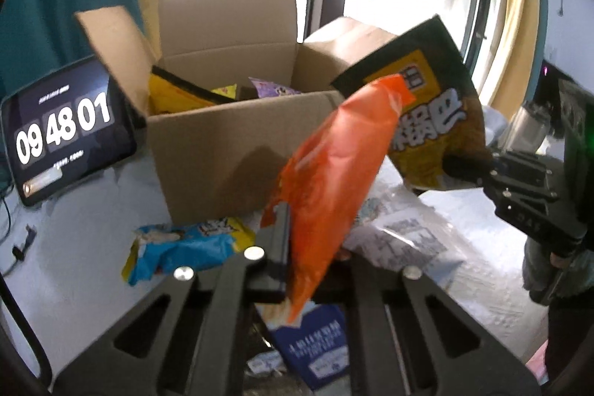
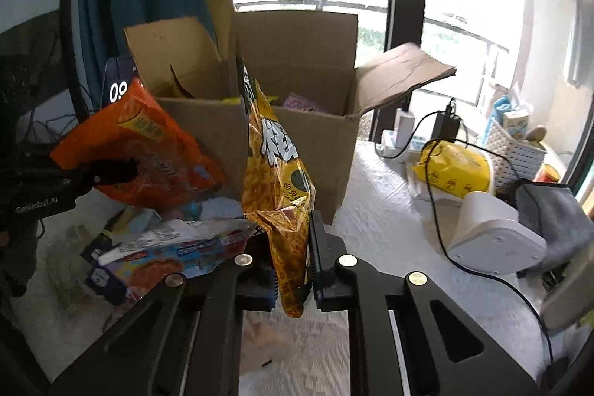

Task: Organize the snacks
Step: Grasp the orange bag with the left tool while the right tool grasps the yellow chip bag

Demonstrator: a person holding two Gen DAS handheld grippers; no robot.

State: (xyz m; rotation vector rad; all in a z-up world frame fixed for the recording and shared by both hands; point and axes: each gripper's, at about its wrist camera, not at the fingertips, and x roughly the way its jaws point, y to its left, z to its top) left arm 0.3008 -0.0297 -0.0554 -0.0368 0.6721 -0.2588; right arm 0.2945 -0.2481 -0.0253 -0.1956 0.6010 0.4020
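My left gripper (image 1: 297, 247) is shut on an orange snack bag (image 1: 334, 173) and holds it up in front of the open cardboard box (image 1: 222, 151). My right gripper (image 2: 291, 247) is shut on a yellow and black snack bag (image 2: 282, 173), also raised before the box (image 2: 319, 151). In the left wrist view the right gripper (image 1: 467, 167) holds its yellow bag (image 1: 427, 106) to the right of the box. In the right wrist view the left gripper (image 2: 111, 173) holds the orange bag (image 2: 148, 151) at the left. The box holds several snack packets (image 1: 178, 91).
A blue snack packet (image 1: 185, 244) and other packets (image 1: 401, 232) lie on the white cloth before the box. A tablet clock (image 1: 63, 132) stands left of it. At the right are a yellow bag (image 2: 456, 169), a white device (image 2: 493, 236), cables and a basket (image 2: 516, 151).
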